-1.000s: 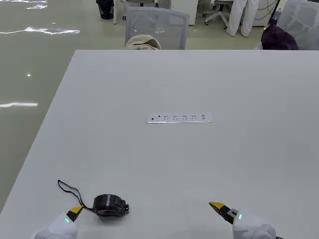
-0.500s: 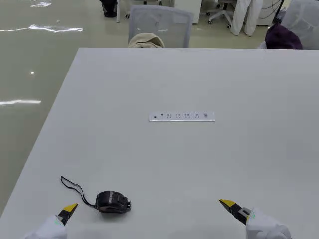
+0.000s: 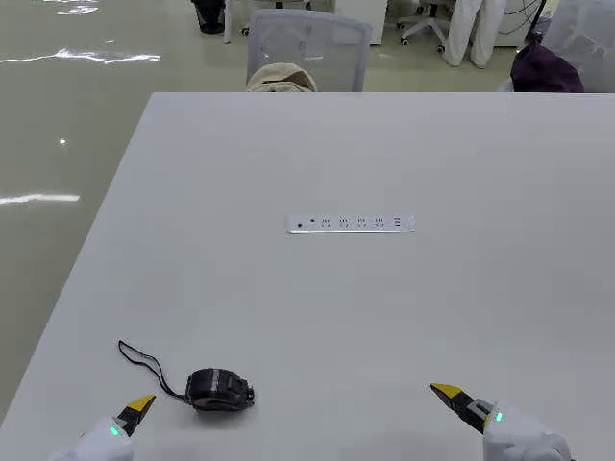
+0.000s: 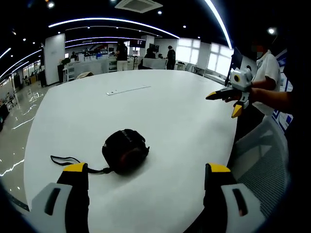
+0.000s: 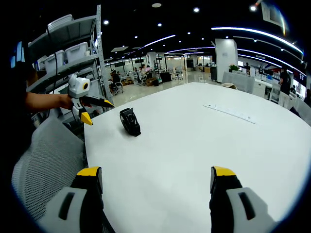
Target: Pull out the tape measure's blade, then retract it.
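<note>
A black tape measure (image 3: 219,389) lies on the white table (image 3: 384,317) near its front left, with a thin black wrist strap (image 3: 144,360) trailing to the left; no blade is drawn out. My left gripper (image 3: 135,411) hovers just left of and behind it, open and holding nothing. From the left gripper view the tape measure (image 4: 125,150) sits close ahead, between the wide-open jaws of the left gripper (image 4: 146,168). My right gripper (image 3: 456,399) is far to the right, open and holding nothing. In the right gripper view the tape measure (image 5: 129,121) lies far ahead of my right gripper (image 5: 155,170).
A white power strip (image 3: 351,224) is set into the table's middle. A grey mesh chair (image 3: 307,43) stands at the far edge. The table's left edge (image 3: 86,259) drops to a shiny floor. The left gripper (image 5: 98,111) shows beside the tape measure.
The head camera has shifted slightly. Both grippers have drifted a little lower and outward in the head view. The tape measure has not moved.
</note>
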`<control>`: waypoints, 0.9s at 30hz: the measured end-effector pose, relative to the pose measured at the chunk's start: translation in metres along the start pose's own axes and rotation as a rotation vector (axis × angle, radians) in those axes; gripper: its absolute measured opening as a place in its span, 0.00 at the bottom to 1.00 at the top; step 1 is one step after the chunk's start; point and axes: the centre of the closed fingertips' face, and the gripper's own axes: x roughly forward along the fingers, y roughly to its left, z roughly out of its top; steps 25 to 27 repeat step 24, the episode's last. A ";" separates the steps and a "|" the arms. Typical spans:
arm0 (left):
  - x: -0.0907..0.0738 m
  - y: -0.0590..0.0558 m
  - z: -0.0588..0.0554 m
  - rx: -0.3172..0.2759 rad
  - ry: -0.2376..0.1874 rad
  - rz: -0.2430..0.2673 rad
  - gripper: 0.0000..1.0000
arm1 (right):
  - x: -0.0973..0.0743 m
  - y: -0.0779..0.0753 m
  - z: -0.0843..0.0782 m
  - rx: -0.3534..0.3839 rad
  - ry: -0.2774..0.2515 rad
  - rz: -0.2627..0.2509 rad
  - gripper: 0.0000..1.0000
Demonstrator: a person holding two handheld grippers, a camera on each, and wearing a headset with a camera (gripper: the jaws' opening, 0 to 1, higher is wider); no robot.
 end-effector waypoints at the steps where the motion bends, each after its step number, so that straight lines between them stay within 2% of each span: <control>1: 0.000 0.000 -0.001 0.002 0.000 -0.001 0.99 | 0.000 0.000 0.000 0.000 -0.001 0.002 0.93; 27: 0.000 0.004 0.000 0.005 0.007 0.009 0.99 | 0.002 0.002 0.001 -0.024 0.002 0.025 0.93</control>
